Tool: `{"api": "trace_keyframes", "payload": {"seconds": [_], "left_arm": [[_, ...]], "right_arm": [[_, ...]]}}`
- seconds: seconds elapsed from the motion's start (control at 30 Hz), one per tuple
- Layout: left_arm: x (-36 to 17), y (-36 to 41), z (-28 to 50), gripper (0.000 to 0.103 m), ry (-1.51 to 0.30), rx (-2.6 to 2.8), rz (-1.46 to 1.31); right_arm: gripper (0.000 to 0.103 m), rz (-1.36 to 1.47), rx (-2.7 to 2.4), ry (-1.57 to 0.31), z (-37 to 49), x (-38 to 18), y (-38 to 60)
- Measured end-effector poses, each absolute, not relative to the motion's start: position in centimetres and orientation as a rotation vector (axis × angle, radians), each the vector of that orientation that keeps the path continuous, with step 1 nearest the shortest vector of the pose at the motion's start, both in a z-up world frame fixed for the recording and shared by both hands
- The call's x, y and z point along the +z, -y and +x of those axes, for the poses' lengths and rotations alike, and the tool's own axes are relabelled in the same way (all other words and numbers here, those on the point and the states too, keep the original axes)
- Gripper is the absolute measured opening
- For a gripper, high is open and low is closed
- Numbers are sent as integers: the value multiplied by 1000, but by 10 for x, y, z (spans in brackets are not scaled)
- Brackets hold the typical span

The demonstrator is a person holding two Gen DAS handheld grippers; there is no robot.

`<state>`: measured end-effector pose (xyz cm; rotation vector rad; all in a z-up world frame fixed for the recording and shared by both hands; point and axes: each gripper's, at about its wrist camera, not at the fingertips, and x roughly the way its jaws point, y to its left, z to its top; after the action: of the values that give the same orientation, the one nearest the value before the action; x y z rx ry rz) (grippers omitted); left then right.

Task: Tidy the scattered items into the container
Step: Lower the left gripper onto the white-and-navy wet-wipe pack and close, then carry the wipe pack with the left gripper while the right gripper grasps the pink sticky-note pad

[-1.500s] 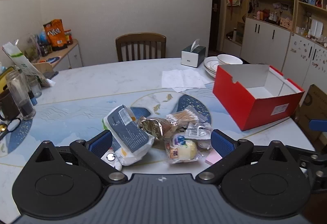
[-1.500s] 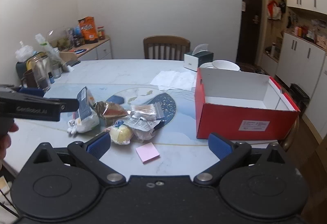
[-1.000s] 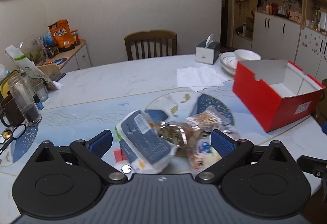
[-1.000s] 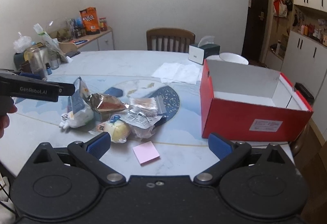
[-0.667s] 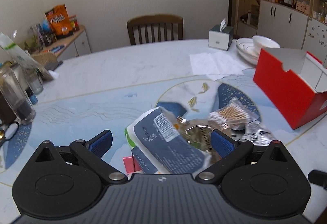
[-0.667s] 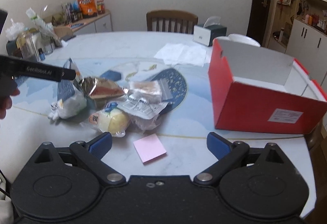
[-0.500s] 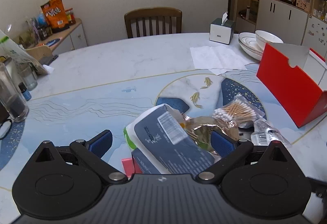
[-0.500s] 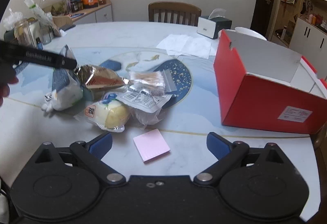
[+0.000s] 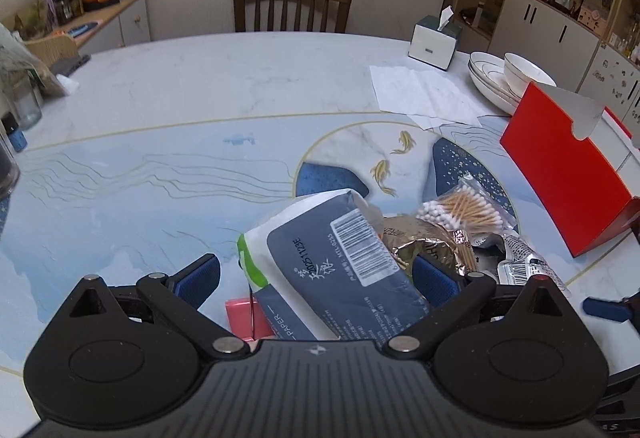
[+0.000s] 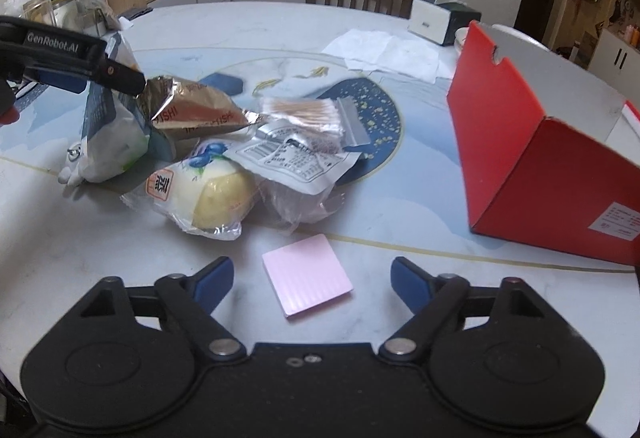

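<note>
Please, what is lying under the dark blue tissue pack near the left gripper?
Under the tissue pack a flat pink-red item sticks out on the near side, and the foil snack bag lies partly beneath its right edge. Anything else beneath is covered.

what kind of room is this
Most likely a home dining room: a round marble-look dining table with a wooden chair pushed up to it, stacked white bowls and plates, and storage cabinets along the wall.

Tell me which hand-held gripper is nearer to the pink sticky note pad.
Right. The right hand-held gripper is open around the pink sticky note pad; the left hand-held gripper is over the tissue pack, farther away.
</note>
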<state>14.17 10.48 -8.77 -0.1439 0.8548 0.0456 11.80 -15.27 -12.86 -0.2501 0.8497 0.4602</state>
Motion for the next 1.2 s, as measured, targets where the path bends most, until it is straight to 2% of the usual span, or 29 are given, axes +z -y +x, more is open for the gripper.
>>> {"api": "trace_keyframes", "payload": {"seconds": [0.2, 0.27, 0.33, 0.43, 0.47, 0.63, 0.7, 0.97, 1.03, 1.2], "left_arm": [[-91, -117, 147, 102, -881, 11, -232], [-92, -120, 149, 102, -885, -4, -255], [-91, -122, 149, 98, -885, -15, -275], [-92, -126, 150, 92, -894, -21, -299], [-92, -127, 151, 91, -894, -23, -308], [-90, -129, 150, 79, -891, -43, -329], [-89, -131, 150, 70, -889, -48, -345], [-85, -135, 147, 45, -894, -78, -352], [-84, -137, 146, 36, -892, -80, -356], [-81, -142, 142, 33, -891, -93, -360]], "right_arm": [[82, -267, 467, -858, 120, -132, 147], [75, -269, 469, -864, 122, -132, 146], [72, -273, 468, -866, 122, -133, 144], [63, -275, 477, -874, 122, -134, 142], [63, -277, 473, -874, 121, -133, 141], [55, -269, 458, -883, 121, -133, 140], [48, -273, 456, -882, 120, -132, 139], [46, -287, 421, -874, 116, -129, 135], [46, -285, 411, -871, 115, -127, 135], [46, -272, 379, -867, 113, -118, 138]]}}
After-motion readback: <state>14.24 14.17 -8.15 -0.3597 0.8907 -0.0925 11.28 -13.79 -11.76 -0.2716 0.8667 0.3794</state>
